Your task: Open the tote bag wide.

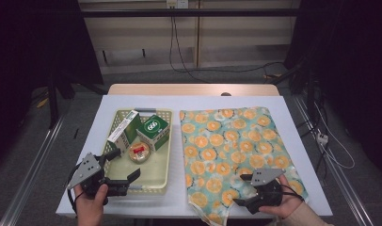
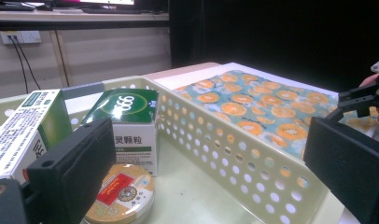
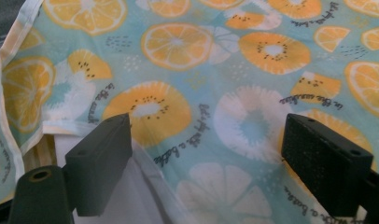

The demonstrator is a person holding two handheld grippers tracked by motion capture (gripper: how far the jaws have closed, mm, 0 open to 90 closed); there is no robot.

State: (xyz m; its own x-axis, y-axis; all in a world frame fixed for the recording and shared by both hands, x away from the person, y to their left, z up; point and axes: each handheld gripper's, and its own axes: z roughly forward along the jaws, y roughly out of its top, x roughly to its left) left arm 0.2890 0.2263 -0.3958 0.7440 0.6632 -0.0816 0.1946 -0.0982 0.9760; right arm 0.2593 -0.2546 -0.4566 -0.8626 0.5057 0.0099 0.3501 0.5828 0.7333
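- High view: left hand-held gripper (image 1: 123, 166) open wide, poised over pale yellow perforated plastic basket (image 1: 166, 155), ready to pick from it.
- Right hand-held gripper (image 1: 243, 189) open above orange-slice-print cloth bag (image 1: 236, 155), flat on desk, near its mouth.

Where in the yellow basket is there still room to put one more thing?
The near half of the pale yellow perforated plastic basket is bare, between the round gold tin and the basket's near rim, where the left gripper hangs open. The far half is crowded: the white-and-green carton, green square box and tin sit close together.
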